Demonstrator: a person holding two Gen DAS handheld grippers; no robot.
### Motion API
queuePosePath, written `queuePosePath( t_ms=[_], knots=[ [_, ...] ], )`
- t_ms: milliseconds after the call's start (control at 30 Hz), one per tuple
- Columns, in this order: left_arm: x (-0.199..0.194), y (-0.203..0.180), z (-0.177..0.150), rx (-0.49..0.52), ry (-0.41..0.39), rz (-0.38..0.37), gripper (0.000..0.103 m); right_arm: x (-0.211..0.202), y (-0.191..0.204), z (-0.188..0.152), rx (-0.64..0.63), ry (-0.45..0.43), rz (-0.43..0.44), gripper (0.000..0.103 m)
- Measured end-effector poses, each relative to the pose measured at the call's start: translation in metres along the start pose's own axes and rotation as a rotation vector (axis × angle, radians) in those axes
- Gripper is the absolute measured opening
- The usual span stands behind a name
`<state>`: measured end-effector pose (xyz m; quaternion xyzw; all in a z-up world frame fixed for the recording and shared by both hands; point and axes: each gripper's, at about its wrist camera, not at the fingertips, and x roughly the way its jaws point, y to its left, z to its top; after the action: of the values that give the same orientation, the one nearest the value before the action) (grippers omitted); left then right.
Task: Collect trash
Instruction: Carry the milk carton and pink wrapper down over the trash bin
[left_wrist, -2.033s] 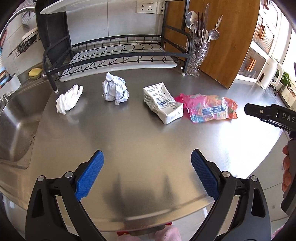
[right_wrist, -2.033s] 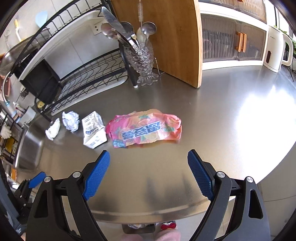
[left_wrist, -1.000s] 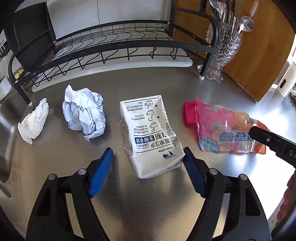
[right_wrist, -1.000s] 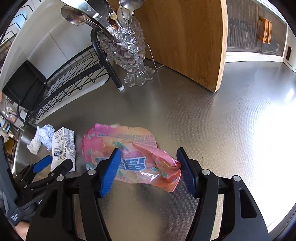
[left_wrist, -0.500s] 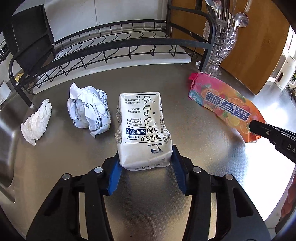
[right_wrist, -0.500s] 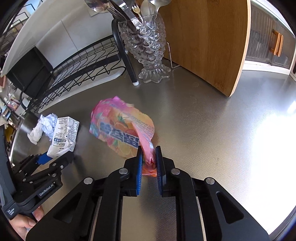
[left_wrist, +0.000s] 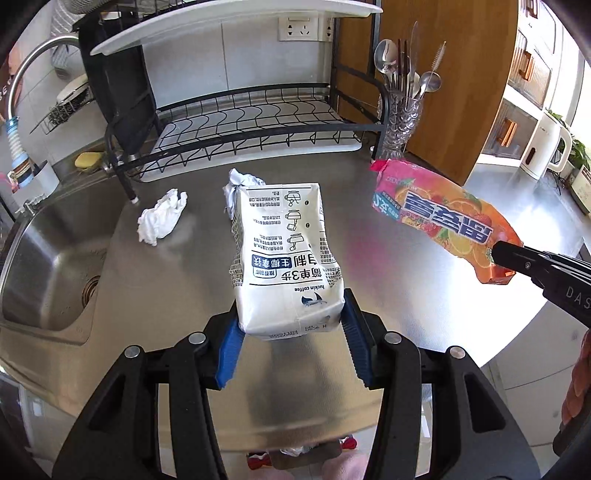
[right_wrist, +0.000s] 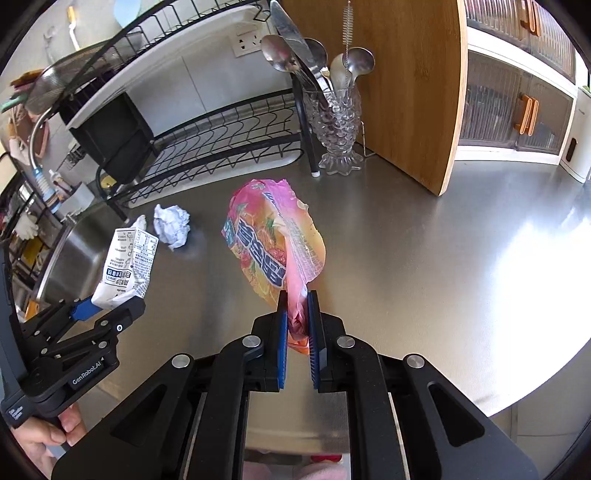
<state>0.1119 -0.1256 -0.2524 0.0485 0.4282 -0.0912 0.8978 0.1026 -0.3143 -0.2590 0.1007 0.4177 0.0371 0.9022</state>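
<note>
My left gripper is shut on the base of a white coffee carton, which hangs clear of the steel counter. My right gripper has its jaws closing on the end of a pink snack wrapper, pinched between the pads and raised off the counter. The wrapper and the right gripper's tip also show at the right of the left wrist view. A crumpled paper ball and a white tissue lie on the counter beyond the carton.
A sink lies at the left. A black dish rack stands at the back, with a glass cutlery holder and a wooden board beside it. The counter's front edge is close below both grippers.
Both grippers closed, the left on the carton and the right on the pink wrapper. Both have since pulled back and up, lifting their things off the counter.
</note>
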Motion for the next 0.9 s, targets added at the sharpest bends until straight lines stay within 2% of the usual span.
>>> queuePosePath(
  t_ms=[233, 467, 667, 900],
  knots=[
    [-0.065, 0.004, -0.064, 0.006, -0.015, 0.016, 0.048, -0.051, 0.039, -0.054, -0.031, -0.007, 0.054, 0.011],
    [-0.098, 0.015, -0.132, -0.033, -0.032, 0.007, 0.048, -0.083, 0.067, -0.116, -0.045, -0.004, 0.061, 0.011],
    [-0.089, 0.021, -0.198, -0.04, -0.009, 0.005, 0.048, -0.083, 0.081, -0.173, -0.066, 0.013, 0.066, 0.011],
    [-0.029, 0.032, -0.268, -0.046, 0.082, 0.044, 0.048, -0.034, 0.081, -0.233, -0.058, 0.098, 0.067, 0.011]
  ],
)
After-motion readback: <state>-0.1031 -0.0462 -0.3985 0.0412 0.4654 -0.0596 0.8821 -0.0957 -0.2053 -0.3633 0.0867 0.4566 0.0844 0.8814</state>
